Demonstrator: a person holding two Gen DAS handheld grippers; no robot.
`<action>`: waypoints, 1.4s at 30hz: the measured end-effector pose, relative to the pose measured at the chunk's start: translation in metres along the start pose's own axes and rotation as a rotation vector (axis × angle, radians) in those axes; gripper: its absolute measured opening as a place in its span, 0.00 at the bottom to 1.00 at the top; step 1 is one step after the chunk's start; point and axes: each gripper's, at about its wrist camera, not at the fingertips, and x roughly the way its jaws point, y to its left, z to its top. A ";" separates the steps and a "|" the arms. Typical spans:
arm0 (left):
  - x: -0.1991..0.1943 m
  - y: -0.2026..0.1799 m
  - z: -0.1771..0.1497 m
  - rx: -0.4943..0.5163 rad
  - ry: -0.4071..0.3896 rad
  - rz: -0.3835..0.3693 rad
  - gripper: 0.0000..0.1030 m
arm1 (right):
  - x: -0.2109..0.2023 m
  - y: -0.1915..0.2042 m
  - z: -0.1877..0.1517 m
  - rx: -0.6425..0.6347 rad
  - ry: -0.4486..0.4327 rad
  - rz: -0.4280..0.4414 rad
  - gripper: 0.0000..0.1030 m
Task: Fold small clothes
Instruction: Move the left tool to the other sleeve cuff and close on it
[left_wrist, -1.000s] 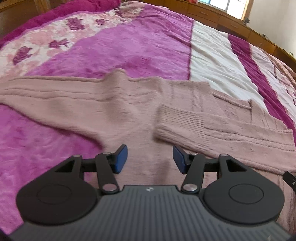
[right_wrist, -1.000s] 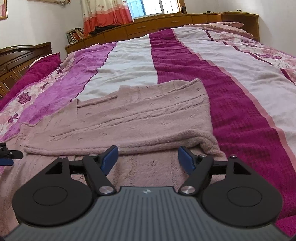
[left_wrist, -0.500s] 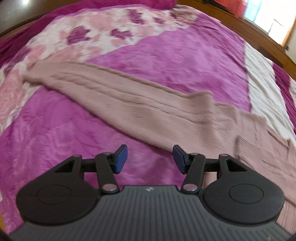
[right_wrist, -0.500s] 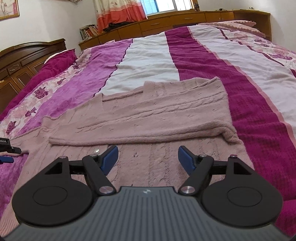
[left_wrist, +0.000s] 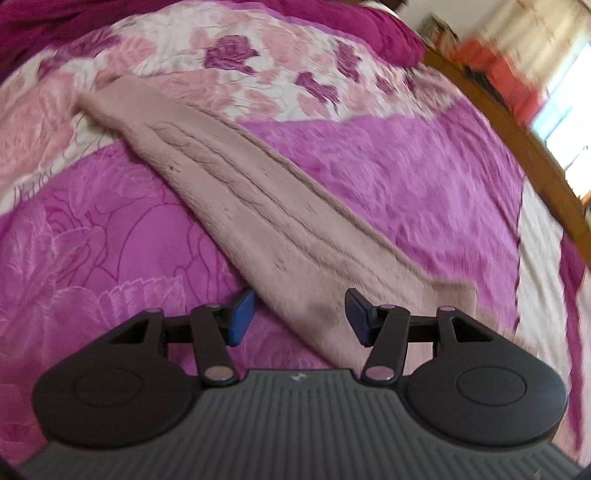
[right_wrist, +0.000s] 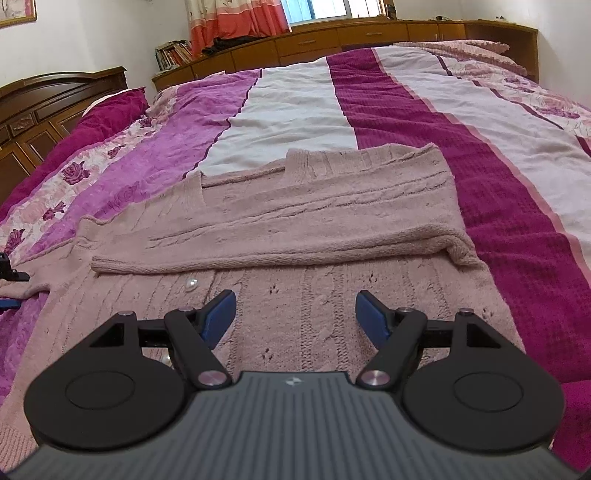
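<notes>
A dusty-pink knitted cardigan (right_wrist: 314, 229) lies flat on the bed. In the right wrist view one sleeve (right_wrist: 280, 251) is folded across its body. In the left wrist view the other sleeve (left_wrist: 258, 199) stretches out straight to the upper left, its cuff (left_wrist: 99, 99) on the floral band. My left gripper (left_wrist: 299, 317) is open and empty, just above that sleeve's shoulder end. My right gripper (right_wrist: 295, 317) is open and empty, low over the cardigan's near part. A white button (right_wrist: 191, 285) shows just ahead of it. The left gripper's tip (right_wrist: 11, 275) shows at the left edge.
The bed is covered by a striped magenta, pink and white blanket (right_wrist: 498, 192) with floral bands (left_wrist: 258, 59). A dark wooden headboard (right_wrist: 44, 110) stands at the left. Wooden cabinets (right_wrist: 332, 37), books and an orange curtain (right_wrist: 236, 18) line the far wall.
My left gripper has swung left, from the cardigan's body to the outstretched sleeve. My right gripper has drawn back a little, so more of the cardigan's near part shows. Both stay open.
</notes>
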 end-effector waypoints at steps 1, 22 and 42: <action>0.003 0.002 0.002 -0.020 -0.005 -0.002 0.54 | -0.001 0.001 0.000 -0.003 0.000 -0.004 0.75; 0.035 0.003 0.035 0.055 -0.088 0.015 0.46 | 0.001 -0.012 0.001 0.070 0.010 -0.048 0.75; -0.056 -0.054 0.033 0.281 -0.277 -0.144 0.10 | -0.006 -0.019 -0.001 0.110 -0.011 -0.024 0.75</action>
